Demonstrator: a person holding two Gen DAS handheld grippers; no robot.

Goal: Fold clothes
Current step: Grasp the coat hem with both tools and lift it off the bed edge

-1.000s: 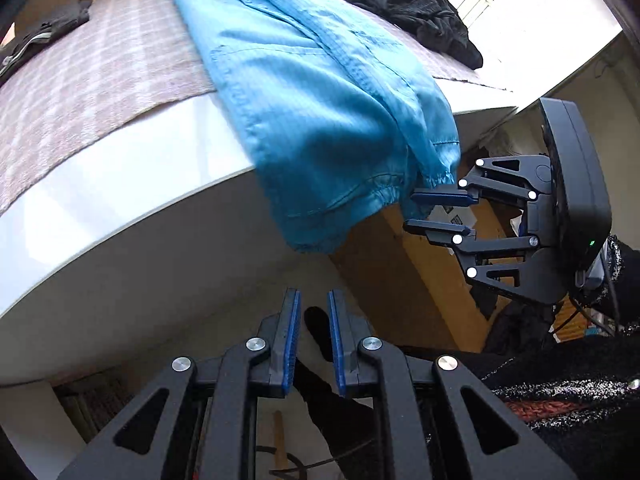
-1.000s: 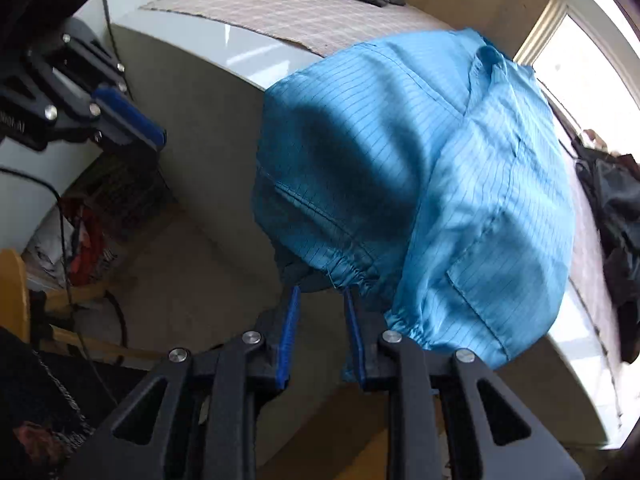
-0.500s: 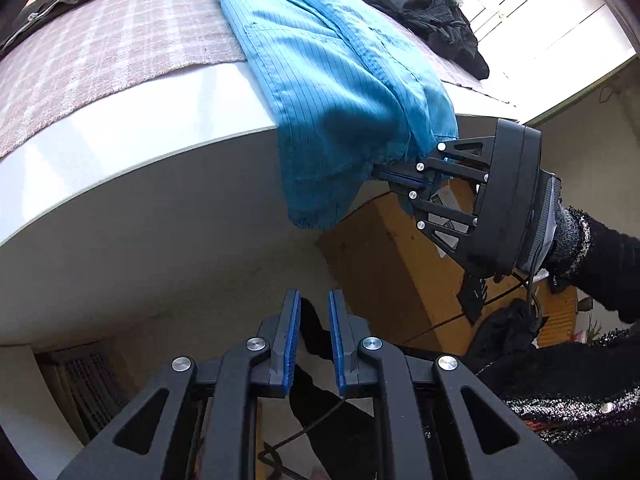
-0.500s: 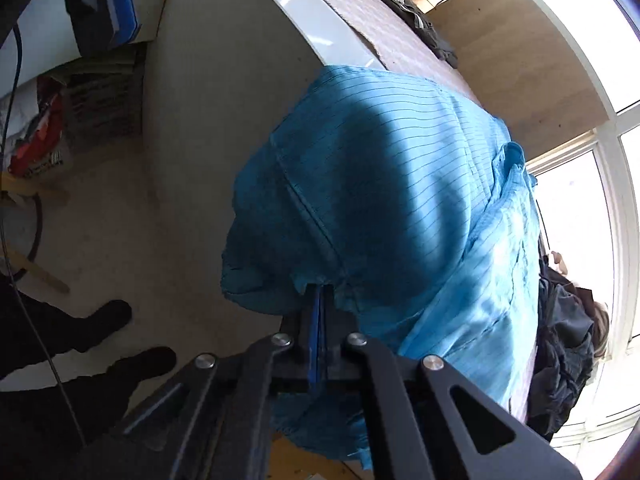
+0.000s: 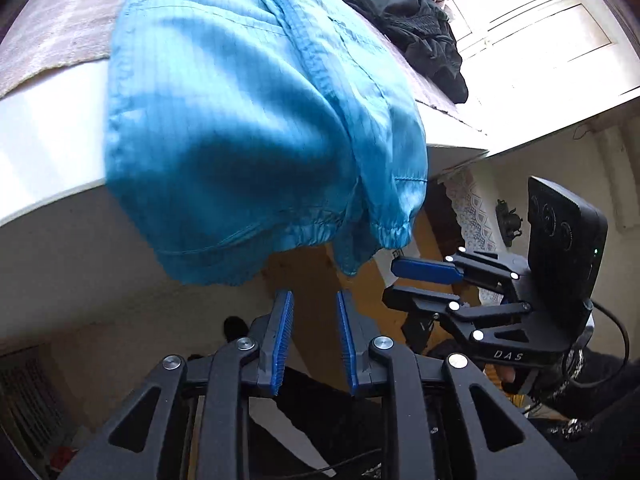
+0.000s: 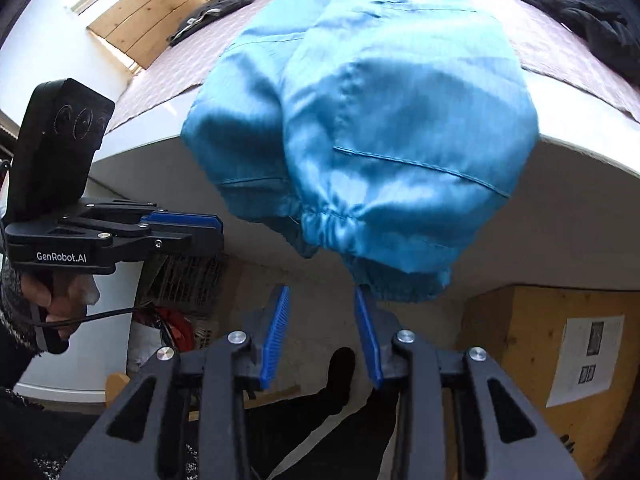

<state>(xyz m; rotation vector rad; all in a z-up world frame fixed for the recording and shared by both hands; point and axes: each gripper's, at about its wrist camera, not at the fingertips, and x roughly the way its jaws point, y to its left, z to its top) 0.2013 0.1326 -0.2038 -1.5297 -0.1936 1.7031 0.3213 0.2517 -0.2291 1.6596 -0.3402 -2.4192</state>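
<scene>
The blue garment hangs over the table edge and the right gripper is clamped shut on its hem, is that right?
Not quite. The blue garment does hang over the table edge, but the right gripper is open just below the hem, holding nothing. The right wrist view shows it.

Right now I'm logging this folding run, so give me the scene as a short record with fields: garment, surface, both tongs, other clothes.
garment: blue garment, gathered hem hanging over the table edge
surface: white table with a checked cloth on top
left tongs: open, empty, just below the hem
right tongs: open, empty, just under the gathered cuff
other clothes: dark pile beyond the blue garment; dark item at the table's far end
</scene>
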